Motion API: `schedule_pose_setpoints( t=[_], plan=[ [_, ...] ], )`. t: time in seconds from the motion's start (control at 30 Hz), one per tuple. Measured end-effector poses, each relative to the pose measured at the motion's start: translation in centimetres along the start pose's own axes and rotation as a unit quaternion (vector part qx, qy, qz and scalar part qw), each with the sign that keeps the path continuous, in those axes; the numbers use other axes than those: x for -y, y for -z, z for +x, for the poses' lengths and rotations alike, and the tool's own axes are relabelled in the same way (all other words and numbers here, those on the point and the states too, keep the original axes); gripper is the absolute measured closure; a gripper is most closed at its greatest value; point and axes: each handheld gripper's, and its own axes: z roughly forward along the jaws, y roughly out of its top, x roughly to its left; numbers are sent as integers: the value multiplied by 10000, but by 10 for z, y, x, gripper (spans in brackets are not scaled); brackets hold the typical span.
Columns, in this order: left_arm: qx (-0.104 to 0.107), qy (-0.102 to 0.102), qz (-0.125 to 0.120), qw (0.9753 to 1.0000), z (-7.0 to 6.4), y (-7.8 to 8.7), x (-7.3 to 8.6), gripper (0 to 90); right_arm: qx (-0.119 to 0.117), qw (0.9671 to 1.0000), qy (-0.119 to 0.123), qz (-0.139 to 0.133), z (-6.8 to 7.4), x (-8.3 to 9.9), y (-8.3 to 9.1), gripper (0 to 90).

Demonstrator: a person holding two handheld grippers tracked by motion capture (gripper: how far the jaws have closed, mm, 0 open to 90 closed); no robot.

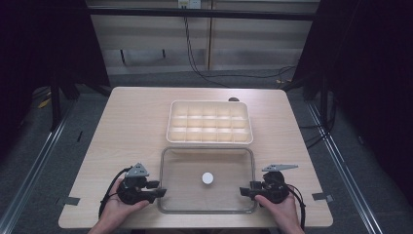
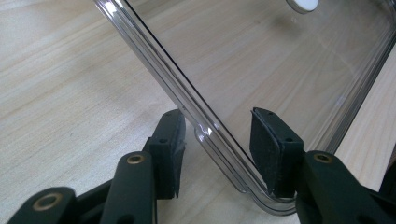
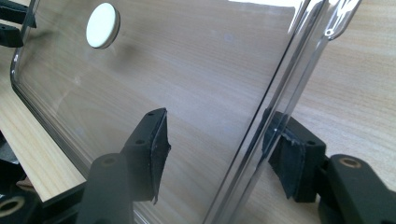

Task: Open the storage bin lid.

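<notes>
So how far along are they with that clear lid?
Early on. The white compartment box sits open, uncovered. The clear lid, with its white knob, lies flat on the table in front of it. The left gripper and right gripper straddle its side rims, jaws open. Gripping, lifting and placing remain.

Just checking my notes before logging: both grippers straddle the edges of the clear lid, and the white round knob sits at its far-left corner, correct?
Not quite. The white round knob sits at the middle of the clear lid, as the high view shows. The left gripper and right gripper do straddle its edges, jaws open.

lid (image 1: 229, 170) before tray (image 1: 209, 122) | disc (image 1: 208, 178) on lid
</notes>
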Motion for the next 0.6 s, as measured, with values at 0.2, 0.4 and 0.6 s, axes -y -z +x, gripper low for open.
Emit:
schedule_pose_setpoints(
  t=[0.2, 0.4, 0.6],
  plan=[
    [-15, 6, 17, 10000, 1, -4, -3, 535, 228, 9997, 105, -48, 2, -2, -2, 360],
    [-6, 24, -5, 10000, 1, -5, -3, 532, 312, 9995, 91, -66, 4, -2, -3, 342],
    [121, 36, 140, 9998, 2, -8, -2, 500, 559, 9983, 110, -80, 2, -3, -2, 360]
  ],
)
